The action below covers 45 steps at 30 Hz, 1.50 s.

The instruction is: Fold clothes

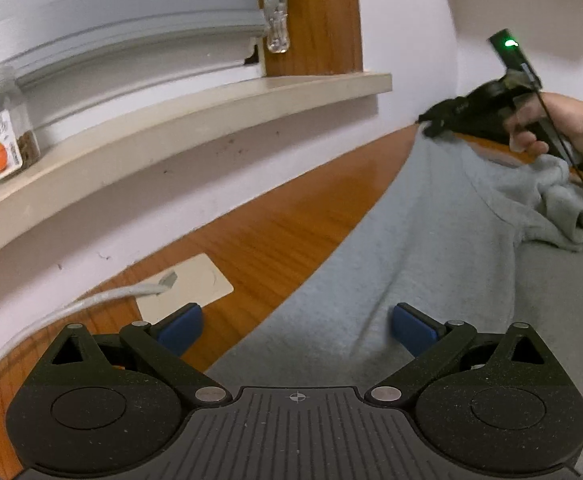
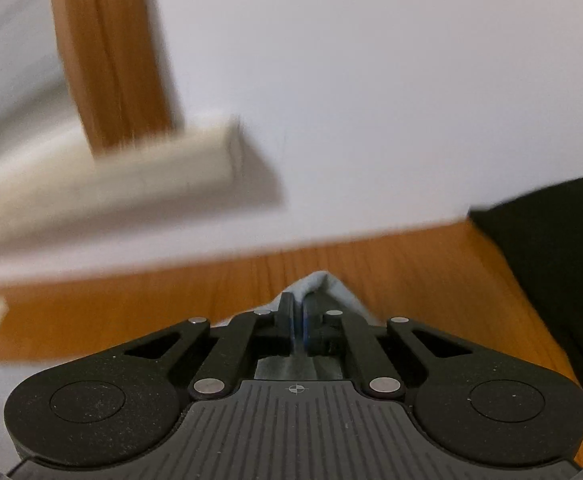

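Warm orange-brown wood makes up the tabletop (image 1: 275, 236), pushed against a white wall under a pale windowsill (image 1: 195, 120) that carries a small clear jar (image 1: 5, 128). Across the table lies a grey sweatshirt (image 1: 391, 264), its main body spread fairly flat while one part — a sleeve or corner, I cannot tell which — sits bunched in a soft heap near the far right side. The left gripper (image 1: 297, 326) hangs just above the near edge of the cloth with its blue-padded fingers spread wide, gripping nothing. The right gripper (image 2: 298, 320) is clenched on a pinch of the grey fabric, a peak of it poking out past the fingertips; from the left wrist view a hand (image 1: 551, 124) carries it over the garment's far end. By my reading the sweatshirt is mid-fold — no neat stacked rectangle shows, and the bunched part remains to be laid flat. A dark cloth (image 2: 563, 264) lies at the table's right.
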Each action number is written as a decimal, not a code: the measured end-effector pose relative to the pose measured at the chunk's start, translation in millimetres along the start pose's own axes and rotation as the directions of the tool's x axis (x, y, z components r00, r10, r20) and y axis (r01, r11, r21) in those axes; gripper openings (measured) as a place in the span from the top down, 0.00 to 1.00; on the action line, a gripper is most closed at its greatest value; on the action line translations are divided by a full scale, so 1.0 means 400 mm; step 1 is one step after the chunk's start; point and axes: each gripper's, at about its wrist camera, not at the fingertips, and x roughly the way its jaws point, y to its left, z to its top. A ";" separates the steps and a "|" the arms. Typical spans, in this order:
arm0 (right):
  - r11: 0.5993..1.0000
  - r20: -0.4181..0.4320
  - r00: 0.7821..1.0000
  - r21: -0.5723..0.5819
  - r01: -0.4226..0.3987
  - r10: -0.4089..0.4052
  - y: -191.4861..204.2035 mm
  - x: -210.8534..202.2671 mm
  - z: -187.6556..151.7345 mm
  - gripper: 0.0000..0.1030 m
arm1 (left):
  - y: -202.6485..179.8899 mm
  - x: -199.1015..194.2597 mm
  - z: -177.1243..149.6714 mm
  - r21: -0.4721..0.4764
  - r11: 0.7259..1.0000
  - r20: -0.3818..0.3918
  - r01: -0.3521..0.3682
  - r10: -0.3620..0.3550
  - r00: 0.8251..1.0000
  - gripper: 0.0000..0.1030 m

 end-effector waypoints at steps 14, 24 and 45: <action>0.996 0.108 0.993 -0.074 0.046 -0.038 0.008 -0.368 -0.182 0.52 | 0.001 0.012 0.001 -0.007 1.000 -0.026 0.010 -0.011 1.000 0.00; 0.993 0.078 0.995 -0.097 -0.060 0.068 0.124 -0.463 -0.346 0.47 | 0.000 0.011 0.000 0.000 1.000 -0.023 0.005 -0.005 1.000 0.00; 0.988 0.300 0.945 -0.044 0.148 -0.128 0.085 -0.464 -0.537 0.83 | -0.449 -0.027 0.155 0.286 0.909 0.031 0.303 -0.325 0.945 0.63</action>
